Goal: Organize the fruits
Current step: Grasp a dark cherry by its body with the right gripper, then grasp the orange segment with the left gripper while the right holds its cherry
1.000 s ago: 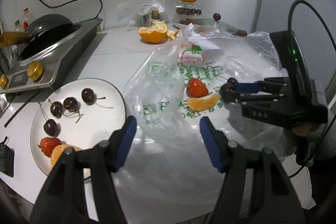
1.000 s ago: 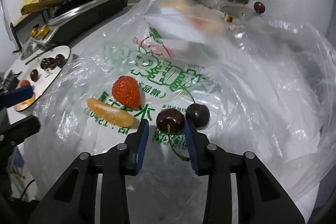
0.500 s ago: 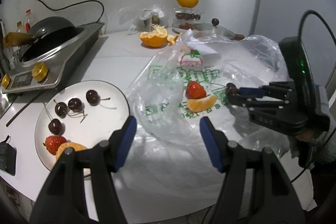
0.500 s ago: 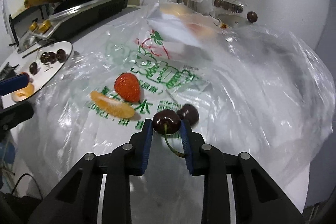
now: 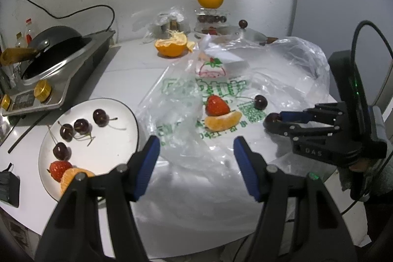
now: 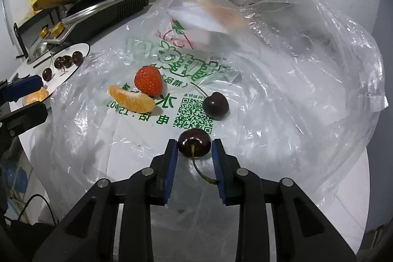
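**Cherry pulled away from its neighbour, fingers easing apart**

Since a second ago the right gripper has drawn one cherry away from the second cherry. Its fingers are opening now; the cherry sits between them and the pads look just clear. The grip seems unsure. Next it must close again, then carry it to the plate. The left gripper hangs open, empty, over the plastic bag, tilted down to the desk.
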A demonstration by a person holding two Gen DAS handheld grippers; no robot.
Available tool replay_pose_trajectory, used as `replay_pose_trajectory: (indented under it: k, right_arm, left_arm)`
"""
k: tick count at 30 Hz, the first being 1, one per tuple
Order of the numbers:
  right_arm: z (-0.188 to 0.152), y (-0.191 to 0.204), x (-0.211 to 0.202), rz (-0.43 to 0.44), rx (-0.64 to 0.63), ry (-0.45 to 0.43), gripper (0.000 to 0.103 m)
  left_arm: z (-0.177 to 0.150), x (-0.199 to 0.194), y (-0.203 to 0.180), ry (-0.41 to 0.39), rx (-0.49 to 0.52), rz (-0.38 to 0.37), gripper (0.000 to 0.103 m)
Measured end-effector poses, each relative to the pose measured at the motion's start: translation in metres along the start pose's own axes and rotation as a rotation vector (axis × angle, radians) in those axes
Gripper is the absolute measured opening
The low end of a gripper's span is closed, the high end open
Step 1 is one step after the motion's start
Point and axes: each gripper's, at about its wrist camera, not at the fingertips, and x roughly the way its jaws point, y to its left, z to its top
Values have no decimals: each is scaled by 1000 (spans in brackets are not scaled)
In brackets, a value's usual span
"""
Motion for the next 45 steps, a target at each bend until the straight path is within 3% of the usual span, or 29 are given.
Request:
replay_pose_trajectory:
  k: [9,13,25,27,29,45]
  right_arm:
    - [2,-3,7,31,-10,-8,41]
    - [3,-1,6,55,-28,-24,30]
    - [9,-17,-19,91,-13,-91,29]
    - [11,-18,-20,95,-12,-99,29]
    - [12,-20,-20,103,-7,-107,29]
    - [17,-39,-8,159,21,-115,29]
  left_arm:
    - [4,3,-8,11,18,15,64]
    - [6,7,-14,19,28,15,64]
    - [17,31,-26,21,19,-28,64]
    - [19,37,-27,25,9,-39,76]
    - [21,43,-28,29,3,-47,78]
    - [30,97,-41,98,8,-45,79]
